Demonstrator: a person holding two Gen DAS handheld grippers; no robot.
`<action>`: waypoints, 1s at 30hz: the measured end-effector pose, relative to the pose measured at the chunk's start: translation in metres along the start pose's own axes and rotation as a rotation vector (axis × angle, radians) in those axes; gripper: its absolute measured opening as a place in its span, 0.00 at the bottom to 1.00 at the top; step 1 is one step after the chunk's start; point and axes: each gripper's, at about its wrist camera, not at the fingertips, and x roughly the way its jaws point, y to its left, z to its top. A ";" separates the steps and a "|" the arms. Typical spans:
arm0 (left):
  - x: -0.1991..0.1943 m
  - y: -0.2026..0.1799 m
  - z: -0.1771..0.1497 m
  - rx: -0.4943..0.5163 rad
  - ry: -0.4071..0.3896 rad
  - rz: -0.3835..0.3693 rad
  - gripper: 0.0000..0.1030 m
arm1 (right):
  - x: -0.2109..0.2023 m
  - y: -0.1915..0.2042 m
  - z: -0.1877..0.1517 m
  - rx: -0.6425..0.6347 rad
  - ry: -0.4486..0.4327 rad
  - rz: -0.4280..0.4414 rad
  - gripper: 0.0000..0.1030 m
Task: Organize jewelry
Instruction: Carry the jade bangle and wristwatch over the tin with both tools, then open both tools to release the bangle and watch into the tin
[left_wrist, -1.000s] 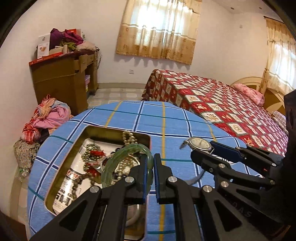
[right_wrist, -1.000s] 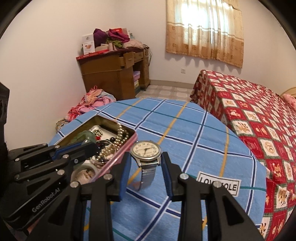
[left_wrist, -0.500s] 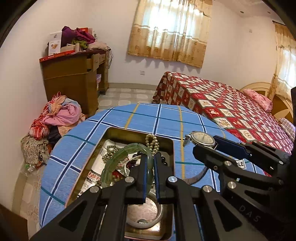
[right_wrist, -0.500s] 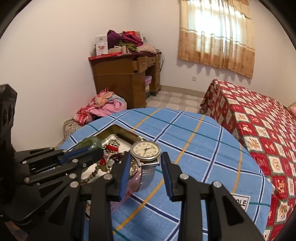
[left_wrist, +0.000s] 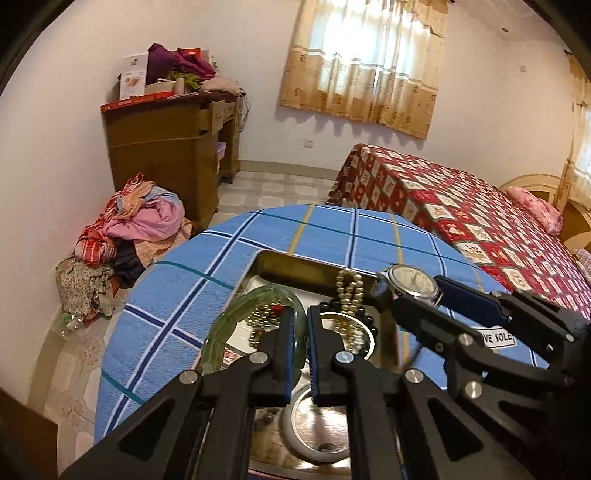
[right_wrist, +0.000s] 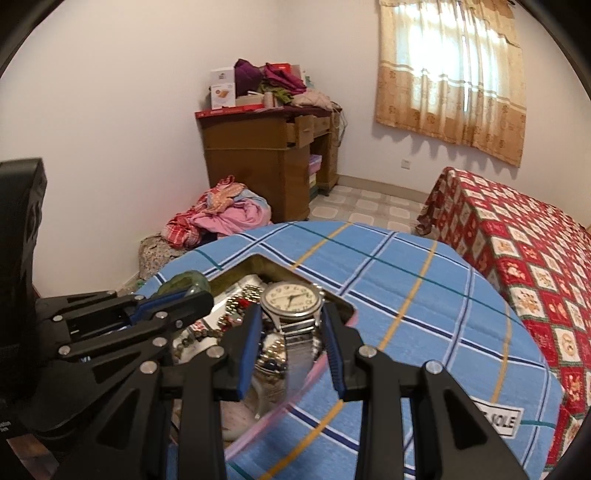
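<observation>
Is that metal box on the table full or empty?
Fairly full: the tin holds pearl beads, other beaded strands and a silver ring-shaped piece.

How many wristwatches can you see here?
2, maybe more hidden. One silver watch is clamped in the right gripper above the jewelry tin. A second watch lies in the tin just below it.

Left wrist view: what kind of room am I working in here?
Almost certainly a lived-in bedroom. A bed with a red patterned cover fills the right side, a wooden desk piled with clothes and boxes stands against the wall, and a curtained window is behind. Laundry lies heaped on the floor.
</observation>
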 end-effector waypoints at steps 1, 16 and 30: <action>0.001 0.002 0.000 -0.003 0.000 0.004 0.06 | 0.003 0.003 0.001 -0.006 0.001 0.000 0.35; 0.032 0.015 -0.014 -0.018 0.106 0.048 0.37 | 0.035 -0.002 -0.022 -0.003 0.109 -0.020 0.39; -0.005 0.009 -0.003 -0.021 0.017 0.048 0.57 | 0.000 -0.018 -0.021 0.038 0.069 -0.057 0.56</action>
